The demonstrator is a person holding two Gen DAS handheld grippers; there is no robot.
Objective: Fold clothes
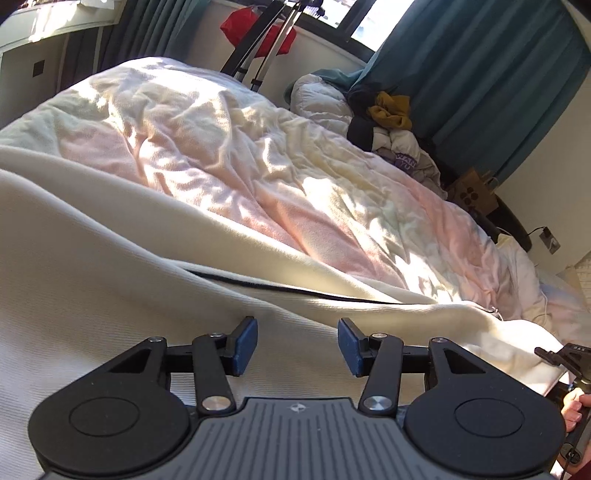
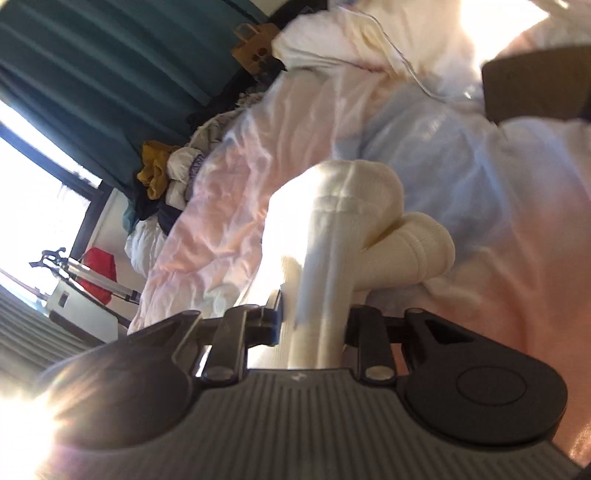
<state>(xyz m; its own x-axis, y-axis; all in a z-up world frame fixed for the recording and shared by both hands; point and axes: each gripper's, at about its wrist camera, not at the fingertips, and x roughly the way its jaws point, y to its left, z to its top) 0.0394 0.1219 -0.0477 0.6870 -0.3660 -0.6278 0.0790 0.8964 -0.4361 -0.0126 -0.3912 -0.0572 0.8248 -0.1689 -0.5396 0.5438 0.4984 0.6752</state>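
A cream ribbed garment (image 1: 110, 280) with a thin dark seam lies spread over the bed, filling the near part of the left wrist view. My left gripper (image 1: 297, 345) hovers just above it, jaws open and empty, blue pads (image 1: 245, 341) apart. In the right wrist view my right gripper (image 2: 314, 325) is shut on a bunched part of the cream garment (image 2: 332, 236), which rises between the jaws and ends in two rounded folds. The right gripper's tip (image 1: 557, 356) and the hand holding it show at the left view's right edge.
The bed has a rumpled pink and cream blanket (image 1: 229, 147). A pile of clothes (image 1: 388, 122) lies at its far side by teal curtains (image 1: 480, 81). A tripod (image 1: 258, 48) and red bag (image 1: 240, 26) stand by the window. A brown paper bag (image 1: 474, 194) sits beside the bed.
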